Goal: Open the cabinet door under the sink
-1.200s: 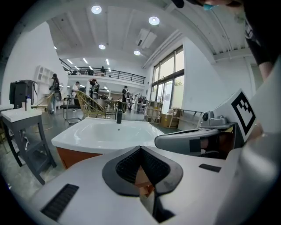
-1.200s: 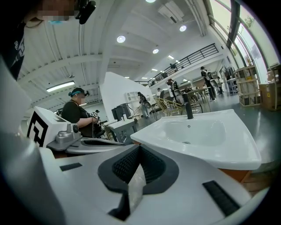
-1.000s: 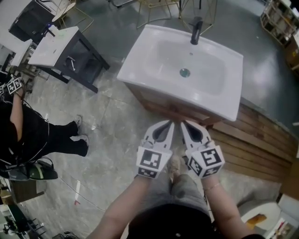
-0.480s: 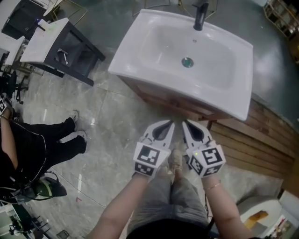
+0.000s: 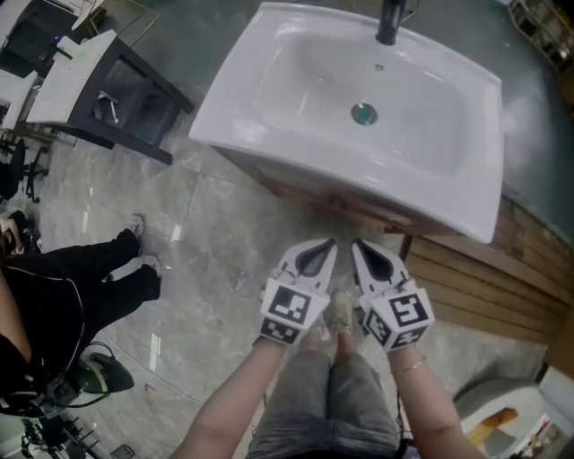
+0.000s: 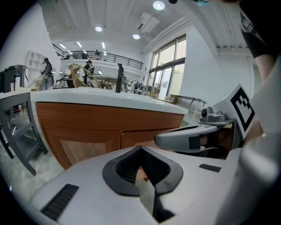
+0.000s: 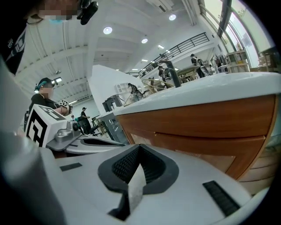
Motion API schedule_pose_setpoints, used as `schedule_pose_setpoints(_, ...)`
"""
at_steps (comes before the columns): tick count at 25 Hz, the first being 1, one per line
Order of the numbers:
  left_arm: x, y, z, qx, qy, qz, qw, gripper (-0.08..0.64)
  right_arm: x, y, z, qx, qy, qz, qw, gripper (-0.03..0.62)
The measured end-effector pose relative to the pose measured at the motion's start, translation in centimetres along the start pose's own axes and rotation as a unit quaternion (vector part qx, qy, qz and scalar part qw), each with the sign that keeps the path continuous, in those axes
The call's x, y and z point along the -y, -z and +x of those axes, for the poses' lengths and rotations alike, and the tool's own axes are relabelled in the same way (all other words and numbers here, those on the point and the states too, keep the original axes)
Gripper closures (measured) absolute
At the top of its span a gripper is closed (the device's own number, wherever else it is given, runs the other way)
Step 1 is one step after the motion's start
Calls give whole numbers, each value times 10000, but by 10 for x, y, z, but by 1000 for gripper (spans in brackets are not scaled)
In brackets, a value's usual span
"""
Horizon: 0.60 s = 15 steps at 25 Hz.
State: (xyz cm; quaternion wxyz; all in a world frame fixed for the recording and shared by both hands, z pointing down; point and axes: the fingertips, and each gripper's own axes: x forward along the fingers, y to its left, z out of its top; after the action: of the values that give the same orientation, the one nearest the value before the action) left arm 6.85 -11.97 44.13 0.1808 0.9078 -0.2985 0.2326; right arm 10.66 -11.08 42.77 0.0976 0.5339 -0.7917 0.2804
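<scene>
A white sink (image 5: pixel 305 90) with a black faucet (image 5: pixel 391 22) sits on a brown wooden cabinet (image 5: pixel 305 193). In the left gripper view the cabinet front (image 6: pixel 88 132) shows two doors, both closed, with a seam between them. My left gripper (image 5: pixel 328 242) and right gripper (image 5: pixel 357 242) hang side by side in front of the cabinet, short of it and touching nothing. Both are shut and hold nothing, as the jaws of the left gripper (image 6: pixel 140 148) and the right gripper (image 7: pixel 139 146) show. The cabinet (image 7: pixel 197 127) fills the right gripper view's right half.
A person in black trousers (image 5: pixel 81 278) stands at the left on the grey tiled floor. A dark side table with a white top (image 5: pixel 67 76) stands at the far left. Wooden slats (image 5: pixel 484 278) run along the right. My own legs and shoes (image 5: pixel 339 314) are below the grippers.
The sink has grown larger and slid towards the top of the head view. Both grippers have sunk together in front of the cabinet, still side by side and shut.
</scene>
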Motion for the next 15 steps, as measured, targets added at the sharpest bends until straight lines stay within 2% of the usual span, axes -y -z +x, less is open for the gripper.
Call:
schedule_pose_setpoints(5, -11, 14, 17, 28, -79, -135, 9999, 551, 11, 16, 15, -20, 67, -21, 10000, 584)
schedule_pose_setpoints(15, -24, 36, 49, 152, -231, -104, 9996, 551, 39, 38, 42, 28, 77, -48, 10000, 584)
